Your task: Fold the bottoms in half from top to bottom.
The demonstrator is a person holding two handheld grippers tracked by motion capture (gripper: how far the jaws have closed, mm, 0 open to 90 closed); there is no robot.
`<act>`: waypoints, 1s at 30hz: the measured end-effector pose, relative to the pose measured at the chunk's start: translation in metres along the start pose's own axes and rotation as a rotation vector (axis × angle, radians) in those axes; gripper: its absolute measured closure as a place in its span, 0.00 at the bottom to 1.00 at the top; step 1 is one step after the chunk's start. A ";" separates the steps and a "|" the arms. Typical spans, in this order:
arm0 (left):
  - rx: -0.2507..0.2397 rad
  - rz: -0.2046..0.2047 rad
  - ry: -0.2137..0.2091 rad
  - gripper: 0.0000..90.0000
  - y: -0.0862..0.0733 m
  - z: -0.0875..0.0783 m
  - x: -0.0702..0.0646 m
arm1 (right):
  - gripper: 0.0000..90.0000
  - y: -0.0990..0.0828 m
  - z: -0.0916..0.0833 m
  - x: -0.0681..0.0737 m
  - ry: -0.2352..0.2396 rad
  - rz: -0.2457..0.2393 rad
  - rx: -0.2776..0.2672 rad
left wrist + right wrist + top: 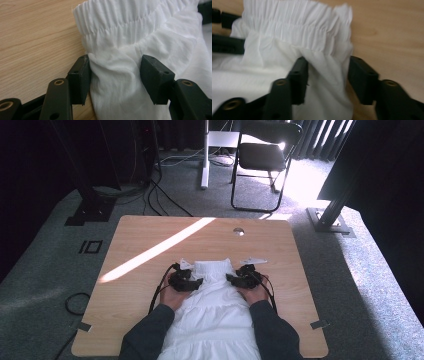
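A: Where's the garment?

B: On the table, at the middle of the near edge. It's white and gathered in tiers, and its lower part reaches that edge between the person's sleeves. Its ruched band points toward the far edge, about halfway across the table.

A: And the grippers?

B: One on each side of the cloth just below that band. The left gripper is at the garment's left edge, the right gripper at its right edge, tips turned in toward each other. A hand holds the left one and another hand the right, with black cables looping off both.

A: How do the left jaws stand?

B: In the left gripper view the left gripper has its jaws apart, with a bunched fold of white cloth between them. The left pad touches the cloth's edge; the other pad lies against the fabric on its far side. Not squeezed together, so I'd call it spread around the fold, not clamped.

A: The right one?

B: Much the same in the right gripper view. The right gripper straddles the garment's corner with its jaws spread; the cloth hangs between them, against the left pad, with bare wood showing beside the other.

A: Anything else?

B: A sunlit stripe runs diagonally over the table's left half, and a black chair stands on the carpet beyond the far edge.
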State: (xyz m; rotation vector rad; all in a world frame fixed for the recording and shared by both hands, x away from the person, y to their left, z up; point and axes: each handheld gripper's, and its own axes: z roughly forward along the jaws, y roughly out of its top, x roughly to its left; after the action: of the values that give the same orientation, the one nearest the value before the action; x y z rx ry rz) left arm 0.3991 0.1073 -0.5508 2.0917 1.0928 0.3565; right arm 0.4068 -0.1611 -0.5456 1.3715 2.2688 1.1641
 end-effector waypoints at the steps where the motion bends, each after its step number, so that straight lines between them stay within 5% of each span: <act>1: 0.000 0.000 0.000 0.49 0.000 0.000 0.000 | 0.50 0.000 0.000 0.000 0.000 0.000 0.000; 5: 0.009 0.005 0.000 0.49 0.001 0.000 0.000 | 0.41 0.008 0.013 0.002 -0.002 -0.061 0.054; 10: 0.043 0.015 0.031 0.48 -0.002 -0.006 -0.003 | 0.55 0.007 0.019 0.011 -0.059 -0.145 0.075; 16: 0.064 0.033 0.045 0.54 -0.003 -0.009 -0.011 | 0.79 0.008 0.020 0.016 -0.053 -0.128 0.071; 18: 0.067 0.032 0.030 0.70 -0.001 -0.007 -0.014 | 0.89 0.009 0.020 0.016 -0.041 -0.101 0.080; 23: 0.068 -0.018 -0.029 0.82 0.005 -0.006 -0.002 | 0.91 0.010 0.020 0.013 -0.021 -0.067 0.084; 26: 0.023 -0.013 -0.006 0.90 0.026 -0.012 0.007 | 0.92 0.023 0.012 0.002 0.014 -0.033 0.030; 30: -0.040 0.031 0.029 0.90 0.053 -0.024 0.010 | 0.92 0.046 -0.002 0.002 -0.001 -0.055 -0.029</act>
State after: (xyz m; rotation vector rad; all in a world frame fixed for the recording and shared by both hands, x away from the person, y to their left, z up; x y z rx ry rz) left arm 0.4232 0.1074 -0.4972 2.0758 1.0618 0.4216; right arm 0.4335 -0.1494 -0.5104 1.2908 2.2645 1.1737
